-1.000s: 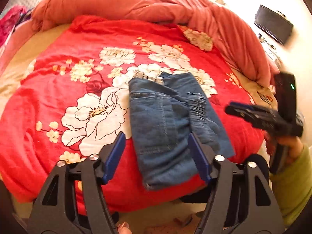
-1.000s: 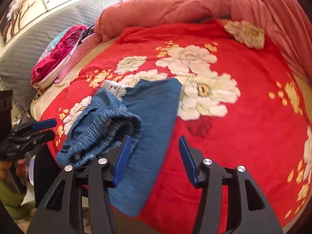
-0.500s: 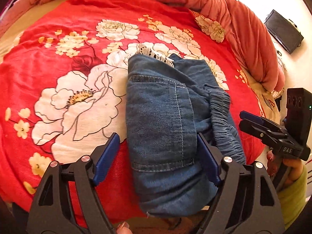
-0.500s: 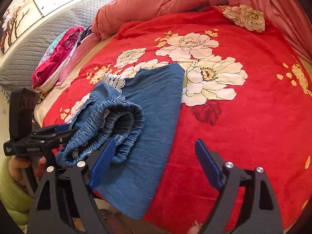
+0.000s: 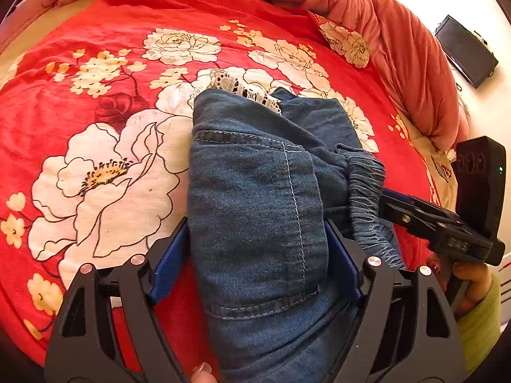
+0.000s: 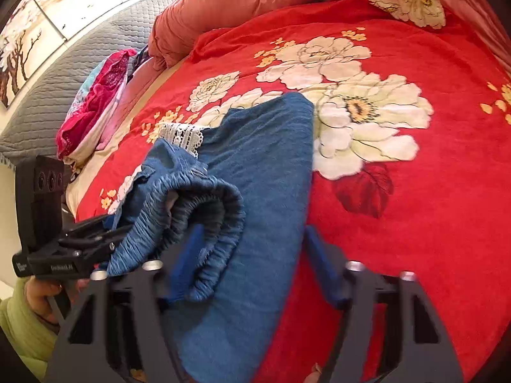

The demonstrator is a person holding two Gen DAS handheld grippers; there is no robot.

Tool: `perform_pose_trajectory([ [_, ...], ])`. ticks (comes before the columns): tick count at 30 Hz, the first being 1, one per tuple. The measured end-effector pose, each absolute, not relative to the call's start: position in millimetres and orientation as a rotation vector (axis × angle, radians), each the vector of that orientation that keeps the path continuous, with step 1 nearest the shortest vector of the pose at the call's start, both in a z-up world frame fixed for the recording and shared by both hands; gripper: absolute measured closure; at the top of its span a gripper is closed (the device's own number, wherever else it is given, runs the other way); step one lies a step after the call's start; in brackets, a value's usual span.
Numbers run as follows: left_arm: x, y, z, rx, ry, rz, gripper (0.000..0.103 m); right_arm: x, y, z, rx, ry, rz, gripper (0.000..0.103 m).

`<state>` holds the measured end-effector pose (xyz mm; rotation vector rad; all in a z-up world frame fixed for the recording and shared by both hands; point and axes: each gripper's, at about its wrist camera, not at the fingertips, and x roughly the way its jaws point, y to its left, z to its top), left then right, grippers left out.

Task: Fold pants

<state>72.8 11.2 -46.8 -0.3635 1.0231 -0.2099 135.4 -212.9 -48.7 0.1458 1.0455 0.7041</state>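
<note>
left gripper [image 5: 258, 255]: blue-padded fingers [image 5: 169, 265] set on either side of the folded denim, the pocket panel between them; jaws wide, having opened further a moment ago and now steady; the pads sit close against the cloth edges, but whether they press on it cannot be told. right gripper [image 6: 252, 258]: motion-blurred, jaws just been closing, not shut; the elastic waistband roll and the flat denim layer lie between the fingers, left pad [image 6: 191, 255] against the waistband; a firm pinch cannot be told.

jeans [image 5: 255, 198]: blue denim, folded into a compact stack, near the front edge of the bed and hanging slightly over it; stitched back pocket facing up, gathered elastic waistband [image 6: 204, 220] curled open on the right side, white lace trim [image 5: 246, 87] showing at the far end.

blanket [image 5: 95, 102]: red, large white peony print, spread beneath the jeans.

quilt [image 5: 399, 38]: salmon-pink, bunched along the far and right edges of the bed.

pillow [image 6: 99, 102]: magenta and pale print, at the left by a grey quilted headboard [image 6: 64, 76].

person: hand [image 5: 469, 281] in a lime-green sleeve [image 5: 479, 325] gripping the right gripper's handle.

television [image 5: 466, 52]: dark screen, far right.
</note>
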Motion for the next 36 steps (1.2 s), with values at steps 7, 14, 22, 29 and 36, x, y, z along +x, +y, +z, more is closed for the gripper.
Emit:
perform_pose_trajectory([
  [7, 76.9, 9.5, -50.3, -0.392, 1.016, -0.221, 0.045, 143.3, -202.4, -56.5, 0.172, 1.029, 0.724, 0.066],
  [14, 66.6, 4.5, -28.5, -0.374, 0.97, -0.231, 0.071, 125.9, -199.2, -36.0, 0.165, 0.946, 0.78, 0.088],
  [22, 70.2, -1.5, 2.4, -0.328, 0.91, -0.245, 0.071, 124.5, -196.9, -0.6, 0.123, 0.866, 0.776, 0.088],
  [29, 98.2, 2.5, 13.8, -0.325, 0.896, -0.238, 0.071, 149.0, -191.2, 17.8, 0.084, 0.83, 0.763, 0.088],
  [36, 126.6, 3.1, 22.5, -0.306, 0.88, -0.234, 0.071, 178.3, -183.8, 26.2, 0.063, 0.813, 0.748, 0.088],
])
